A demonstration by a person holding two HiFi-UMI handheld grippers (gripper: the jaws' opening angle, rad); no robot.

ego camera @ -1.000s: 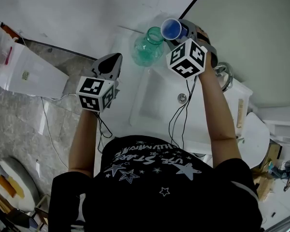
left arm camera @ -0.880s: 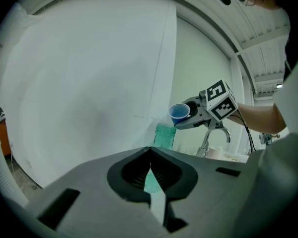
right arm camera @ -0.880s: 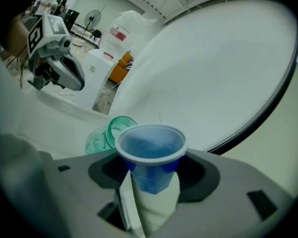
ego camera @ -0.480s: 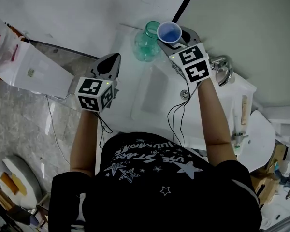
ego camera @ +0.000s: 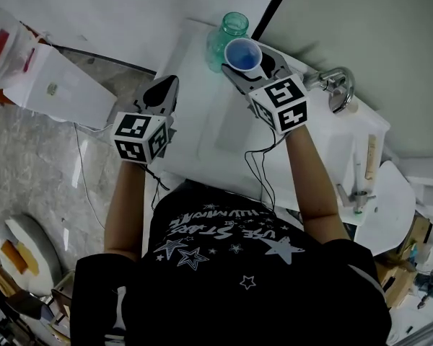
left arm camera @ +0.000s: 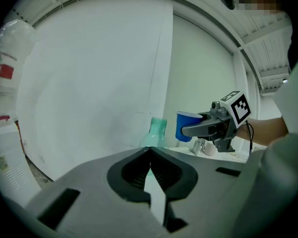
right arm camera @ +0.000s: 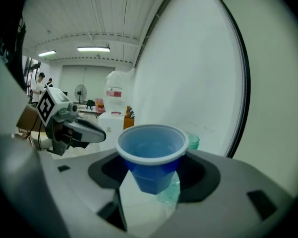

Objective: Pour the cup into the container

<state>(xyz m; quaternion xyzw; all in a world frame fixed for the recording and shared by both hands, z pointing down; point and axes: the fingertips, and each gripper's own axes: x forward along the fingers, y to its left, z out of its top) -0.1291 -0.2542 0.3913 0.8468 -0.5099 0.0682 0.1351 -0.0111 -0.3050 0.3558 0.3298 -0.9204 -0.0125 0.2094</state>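
Closest to us, the left gripper [left arm camera: 149, 149] has its jaws pressed together with nothing between them. It takes no part in the work. The right gripper [ego camera: 250, 63] has its jaws spread wide and clamped on the blue cup [right arm camera: 151, 155], which sits between the pads just under its white-edged rim. The cup stands upright with its mouth facing up. We see only blue inside it and cannot tell whether any liquid is left.

Just past the right jaw tips, partly hidden behind the cup, stands the container [ego camera: 231, 31], a pale green bottle with an open neck. From the closed left jaws it lies straight ahead, with the cup held up just to its right, level with the neck. Beyond the right gripper, further along the white counter [ego camera: 202, 114], is the chrome tap [ego camera: 335, 89].

We judge the pour is over, or at least broken off. The cup is level and no longer over the neck, so setting it down and letting go would be what remains.

A second ago the cup was tipped, with its rim leaning toward the bottle's mouth. Since then it has rolled back upright and come toward us, off the neck. The left gripper looks as closed and idle as before.
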